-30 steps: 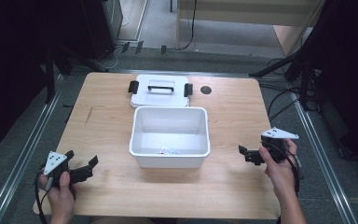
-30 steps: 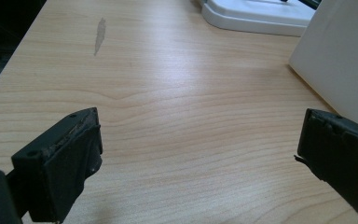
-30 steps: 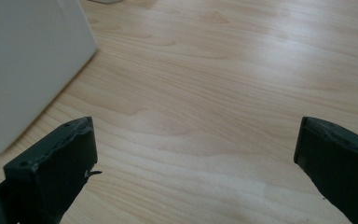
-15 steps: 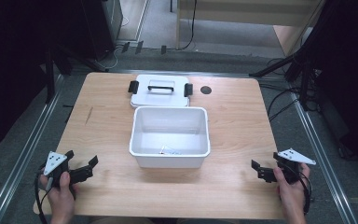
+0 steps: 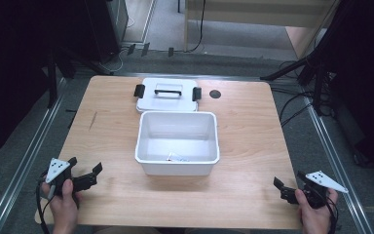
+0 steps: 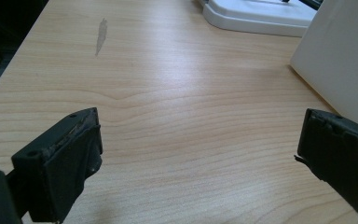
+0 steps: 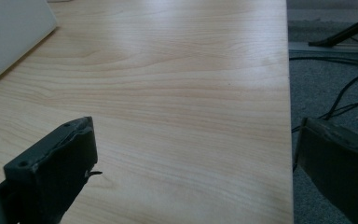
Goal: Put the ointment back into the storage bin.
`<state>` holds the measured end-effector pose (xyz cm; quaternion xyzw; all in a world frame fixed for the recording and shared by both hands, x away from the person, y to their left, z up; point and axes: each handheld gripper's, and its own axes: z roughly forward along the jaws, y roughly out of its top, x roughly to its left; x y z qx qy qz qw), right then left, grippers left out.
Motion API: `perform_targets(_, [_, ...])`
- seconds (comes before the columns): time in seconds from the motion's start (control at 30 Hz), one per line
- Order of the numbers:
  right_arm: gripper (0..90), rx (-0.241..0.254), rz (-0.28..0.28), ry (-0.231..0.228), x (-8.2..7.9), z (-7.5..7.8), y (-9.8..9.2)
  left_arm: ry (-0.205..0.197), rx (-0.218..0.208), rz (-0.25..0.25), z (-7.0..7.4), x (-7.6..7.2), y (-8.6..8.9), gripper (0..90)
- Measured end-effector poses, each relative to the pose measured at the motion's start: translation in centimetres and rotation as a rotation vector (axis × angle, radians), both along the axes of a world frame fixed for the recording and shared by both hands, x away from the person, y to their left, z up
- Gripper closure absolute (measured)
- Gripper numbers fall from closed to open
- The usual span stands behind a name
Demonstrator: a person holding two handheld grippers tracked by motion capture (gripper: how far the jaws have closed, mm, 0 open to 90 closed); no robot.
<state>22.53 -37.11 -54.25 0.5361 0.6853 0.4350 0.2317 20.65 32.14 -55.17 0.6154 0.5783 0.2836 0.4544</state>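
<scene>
A white open bin stands at the table's middle, with a small item lying on its floor. Behind it lies its white lid with a handle and black clips. My left gripper rests near the front left edge, open and empty. In the left gripper view the gripper has its jaws wide apart over bare wood, the bin wall to the right and the lid ahead. My right gripper sits at the front right corner, open and empty. The right gripper view shows this gripper beside the table's right edge.
The wooden table has a dark round hole right of the lid and a grey smear at its left. Metal rails run along both sides. Cables lie on the floor past the right edge.
My right gripper has drawn back from beside the bin toward the front right corner of the table. The left gripper has stayed where it was.
</scene>
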Motion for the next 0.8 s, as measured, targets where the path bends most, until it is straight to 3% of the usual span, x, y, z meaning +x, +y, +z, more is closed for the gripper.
perform_targets(0.37, [0.0,0.03,-0.025,-0.067,-0.58,-0.34,0.01,0.003,0.0,-0.001,0.0,0.05,0.01,0.5])
perform_targets(0.8, [0.0,-0.008,-0.026,-0.036,-0.08,-0.38,0.63,0.024,-0.008,-0.008,-0.03,0.25,0.08,0.5])
